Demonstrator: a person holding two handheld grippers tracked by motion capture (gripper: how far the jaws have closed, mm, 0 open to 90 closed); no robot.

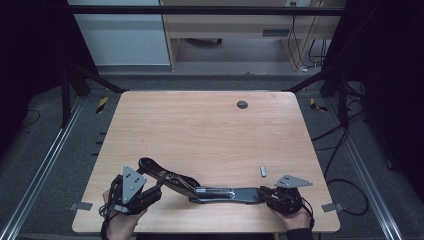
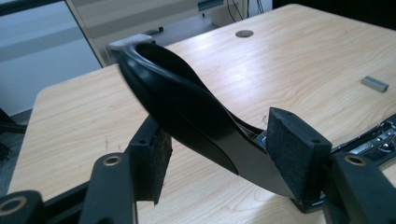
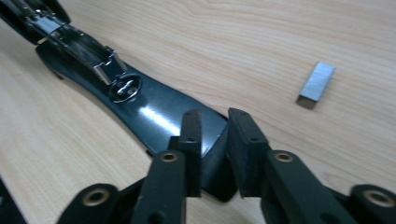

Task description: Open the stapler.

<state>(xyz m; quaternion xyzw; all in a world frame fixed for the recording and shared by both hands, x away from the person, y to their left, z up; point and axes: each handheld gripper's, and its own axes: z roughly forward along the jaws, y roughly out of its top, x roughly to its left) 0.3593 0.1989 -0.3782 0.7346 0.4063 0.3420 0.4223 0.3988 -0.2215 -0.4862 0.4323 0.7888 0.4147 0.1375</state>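
Tongs (image 3: 215,140) astride glossy curved stapler (image 3: 159,112)

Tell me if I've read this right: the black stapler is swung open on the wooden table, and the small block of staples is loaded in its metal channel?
Not quite. The block of staples lies loose on the table, apart from the stapler; the right gripper view shows it beside the base. The rest holds: the stapler is black and swung open.
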